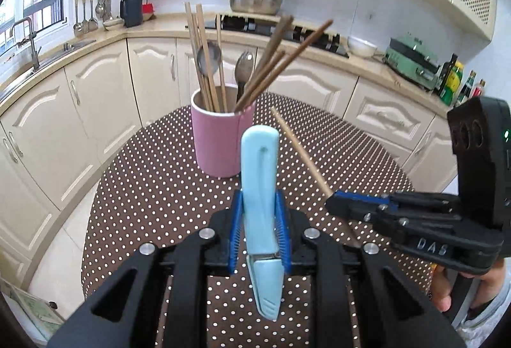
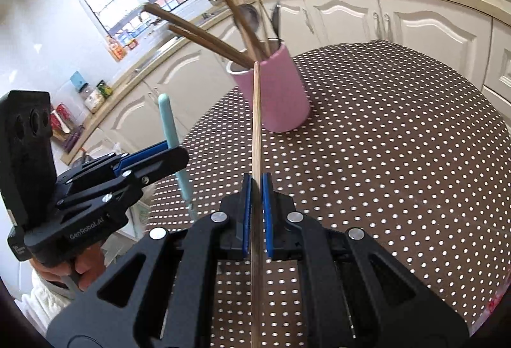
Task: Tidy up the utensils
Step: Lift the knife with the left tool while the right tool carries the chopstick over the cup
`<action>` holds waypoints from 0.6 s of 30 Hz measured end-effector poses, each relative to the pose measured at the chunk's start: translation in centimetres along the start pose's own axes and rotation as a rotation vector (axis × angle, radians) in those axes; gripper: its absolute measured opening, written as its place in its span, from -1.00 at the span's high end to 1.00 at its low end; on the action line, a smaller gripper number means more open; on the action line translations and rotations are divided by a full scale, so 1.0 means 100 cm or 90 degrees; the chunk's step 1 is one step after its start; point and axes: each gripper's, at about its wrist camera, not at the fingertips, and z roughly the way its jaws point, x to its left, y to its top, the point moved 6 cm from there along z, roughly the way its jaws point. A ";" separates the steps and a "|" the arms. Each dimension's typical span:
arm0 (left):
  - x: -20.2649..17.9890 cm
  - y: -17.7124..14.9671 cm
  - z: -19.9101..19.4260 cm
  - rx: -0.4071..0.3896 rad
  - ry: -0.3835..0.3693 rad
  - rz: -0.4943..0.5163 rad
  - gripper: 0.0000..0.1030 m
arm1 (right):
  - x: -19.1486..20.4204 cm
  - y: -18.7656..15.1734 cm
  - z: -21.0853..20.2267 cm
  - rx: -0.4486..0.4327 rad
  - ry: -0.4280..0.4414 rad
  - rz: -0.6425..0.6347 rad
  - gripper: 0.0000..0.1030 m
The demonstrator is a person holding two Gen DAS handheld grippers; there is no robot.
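The right gripper [image 2: 255, 213], clamped on a chopstick [image 2: 256, 124], aimed its length straight at the pink holder [image 2: 281, 92] ahead.

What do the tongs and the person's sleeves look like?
Both tongs, left and right, are black plastic frames with silver bolts and blue ribbed pads. White letters are printed on their sides. Each carries a black box with round holes; one shows a green light. The sleeves look white and fuzzy.

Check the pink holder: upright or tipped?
Upright: the pink holder stands on the dotted table, chopsticks sticking out its open top.
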 end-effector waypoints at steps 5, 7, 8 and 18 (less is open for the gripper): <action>0.005 0.005 -0.011 -0.028 -0.012 -0.011 0.63 | 0.021 -0.007 0.010 0.031 0.049 -0.030 0.86; 0.007 0.008 -0.012 -0.036 -0.012 -0.019 0.63 | 0.026 -0.011 0.015 0.046 0.060 -0.042 0.86; 0.007 0.009 -0.011 -0.038 -0.012 -0.020 0.63 | 0.030 -0.012 0.018 0.051 0.061 -0.048 0.86; 0.012 0.009 -0.015 -0.051 -0.011 -0.030 0.63 | 0.039 -0.023 0.042 0.082 0.075 -0.057 0.85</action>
